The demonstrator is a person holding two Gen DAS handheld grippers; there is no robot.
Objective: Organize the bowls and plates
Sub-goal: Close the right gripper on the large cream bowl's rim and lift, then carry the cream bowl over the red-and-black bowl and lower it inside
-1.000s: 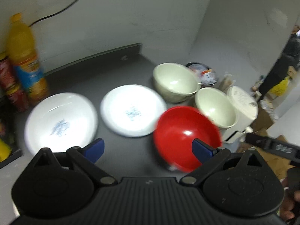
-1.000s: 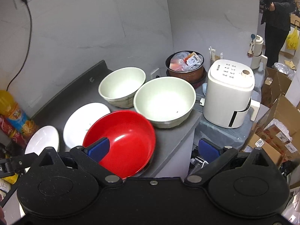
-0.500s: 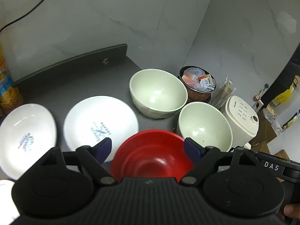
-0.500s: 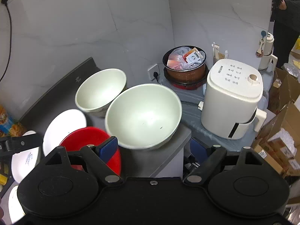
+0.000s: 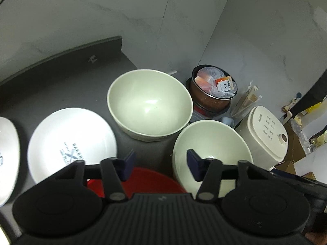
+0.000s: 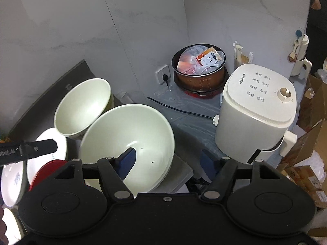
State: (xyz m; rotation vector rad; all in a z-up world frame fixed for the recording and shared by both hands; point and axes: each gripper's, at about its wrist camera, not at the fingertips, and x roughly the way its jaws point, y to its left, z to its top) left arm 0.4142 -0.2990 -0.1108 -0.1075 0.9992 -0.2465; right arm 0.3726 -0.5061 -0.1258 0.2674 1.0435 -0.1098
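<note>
On the dark counter (image 5: pixel 61 75) stand two pale green bowls: the far bowl (image 5: pixel 150 104) (image 6: pixel 81 106) and the near bowl (image 5: pixel 210 143) (image 6: pixel 130 136) at the counter's right edge. A red bowl (image 5: pixel 147 179) (image 6: pixel 48 169) sits in front, partly hidden by the grippers. Two white plates lie left: one (image 5: pixel 69 140) (image 6: pixel 49 136) beside the far bowl, one (image 5: pixel 8 155) at the edge. My left gripper (image 5: pixel 161 164) is open and empty above the red bowl, its right finger over the near bowl. My right gripper (image 6: pixel 169 163) is open, straddling the near bowl's right rim.
A white air fryer (image 6: pixel 257 114) and a brown pot (image 6: pixel 199 69) full of packets stand on a lower surface to the right of the counter. A wall socket (image 6: pixel 162 74) and black cable are there. Cardboard boxes (image 6: pixel 306 163) lie far right. Marble wall behind.
Both grippers have moved forward and right. The red bowl has slid under the left gripper's view. The right gripper's left finger now sits inside the near green bowl. The left jaws have narrowed somewhat.
</note>
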